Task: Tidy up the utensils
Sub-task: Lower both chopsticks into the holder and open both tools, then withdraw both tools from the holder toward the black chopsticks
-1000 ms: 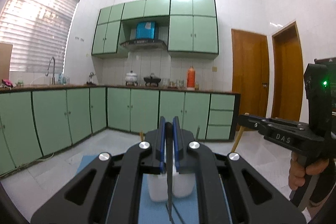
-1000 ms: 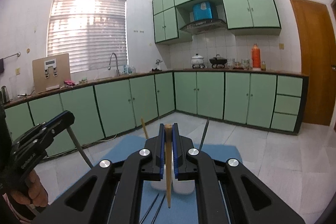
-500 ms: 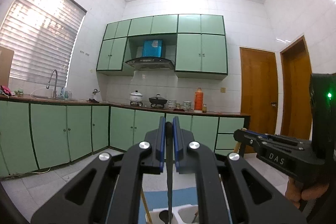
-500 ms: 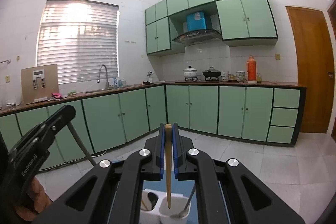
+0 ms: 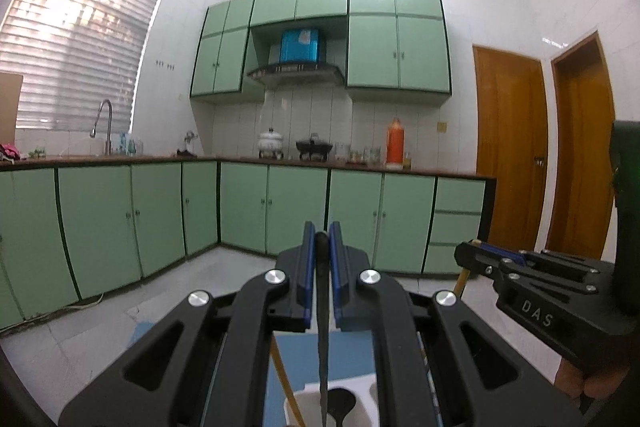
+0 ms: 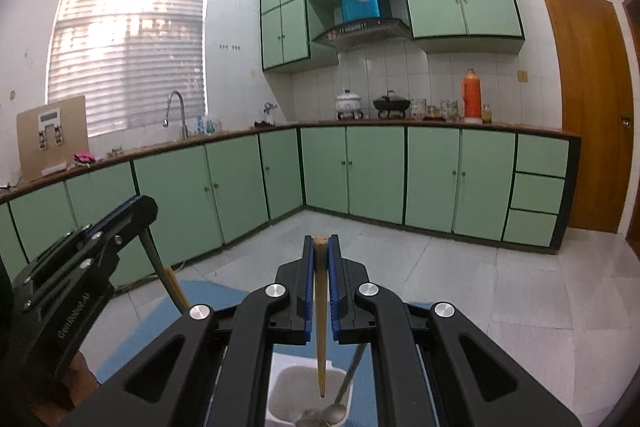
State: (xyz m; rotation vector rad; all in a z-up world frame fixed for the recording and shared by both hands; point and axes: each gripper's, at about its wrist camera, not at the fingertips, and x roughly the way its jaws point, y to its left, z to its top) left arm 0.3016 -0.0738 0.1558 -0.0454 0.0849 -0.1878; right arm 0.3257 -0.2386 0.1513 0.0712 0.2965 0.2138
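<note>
Left hand-held gripper [image 5: 322, 243] pinches a dark utensil [image 5: 322, 339]; right hand-held gripper [image 6: 321, 245] pinches a wooden chopstick [image 6: 320, 315]. Misalignment risks striking the white holder [image 6: 276, 393] rim.

Readable: white letters "DAS" on the side of the right gripper [image 5: 466, 254], in the left wrist view. Pale lettering along the side of the left gripper [image 6: 146, 207], in the right wrist view, too blurred to spell out with certainty. Nothing legible elsewhere, on cabinets, counter or doors.
</note>
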